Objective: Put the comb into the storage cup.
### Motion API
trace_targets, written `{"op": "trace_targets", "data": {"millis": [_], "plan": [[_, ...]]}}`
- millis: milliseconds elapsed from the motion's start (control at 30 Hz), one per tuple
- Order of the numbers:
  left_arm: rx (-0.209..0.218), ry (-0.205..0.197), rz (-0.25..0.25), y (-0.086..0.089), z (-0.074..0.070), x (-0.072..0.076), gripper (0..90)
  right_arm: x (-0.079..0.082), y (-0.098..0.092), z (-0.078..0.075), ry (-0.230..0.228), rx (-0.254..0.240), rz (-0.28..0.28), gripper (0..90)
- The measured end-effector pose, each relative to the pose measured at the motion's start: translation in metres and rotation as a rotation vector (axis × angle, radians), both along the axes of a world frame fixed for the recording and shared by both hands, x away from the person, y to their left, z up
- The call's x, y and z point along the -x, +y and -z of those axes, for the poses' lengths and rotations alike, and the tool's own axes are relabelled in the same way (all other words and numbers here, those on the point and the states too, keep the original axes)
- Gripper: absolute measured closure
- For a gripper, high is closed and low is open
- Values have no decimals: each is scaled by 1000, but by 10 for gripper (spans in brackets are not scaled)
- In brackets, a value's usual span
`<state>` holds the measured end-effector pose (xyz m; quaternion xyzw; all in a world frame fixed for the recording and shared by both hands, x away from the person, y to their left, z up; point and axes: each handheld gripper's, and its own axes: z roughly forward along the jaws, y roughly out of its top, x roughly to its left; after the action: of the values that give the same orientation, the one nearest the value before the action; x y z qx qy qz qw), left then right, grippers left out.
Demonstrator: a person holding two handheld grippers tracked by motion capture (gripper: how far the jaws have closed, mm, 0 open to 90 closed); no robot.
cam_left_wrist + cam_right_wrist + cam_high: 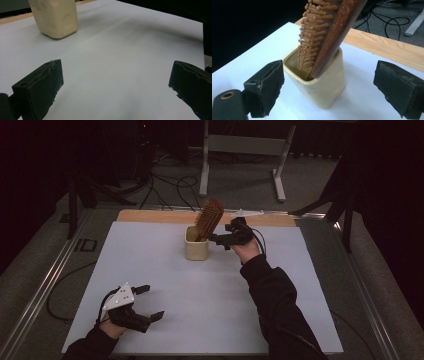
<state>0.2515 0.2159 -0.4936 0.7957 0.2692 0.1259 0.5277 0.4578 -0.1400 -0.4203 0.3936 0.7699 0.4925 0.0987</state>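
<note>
Your right gripper (pixel 223 240) hovered just beside the cup (pixel 196 243) with its jaws spread wide, gripping nothing. In the right gripper view, the cup (pixel 320 82) sat between the two black jaws, with a gap on each side. The brush (pixel 208 219) stood head-up in the cup, handle down inside, leaning toward the right rim.

That same view gave you what the high view could not: the brush's (pixel 329 32) rows of brown pegs facing left, the dark wooden back resting against the cup's rim, and the glossy inside wall of the cup. The high view alone showed the whole tabletop (pixel 210 320), the strip of bare wood along its far edge, your dark sleeve (pixel 277 305) and the floor cables behind.

Your left gripper (pixel 146 302) lay low near the front left corner of the tabletop, well apart from the cup, jaws open and empty. The left gripper view showed the cup (pixel 56 17) from low down, its lower body with shallow round dimples on the sides; the brush was cut off above that frame. White tabletop (pixel 120 65) lay between the two jaws there.

Counted: one cup, one brush, two grippers, each with two jaws.
</note>
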Motion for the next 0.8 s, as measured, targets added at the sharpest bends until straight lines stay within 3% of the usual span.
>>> {"op": "trace_targets", "data": {"millis": [800], "plan": [[5,-5,3,2,-2,2,0,27,-29,7,-26,-4,-8,93]]}}
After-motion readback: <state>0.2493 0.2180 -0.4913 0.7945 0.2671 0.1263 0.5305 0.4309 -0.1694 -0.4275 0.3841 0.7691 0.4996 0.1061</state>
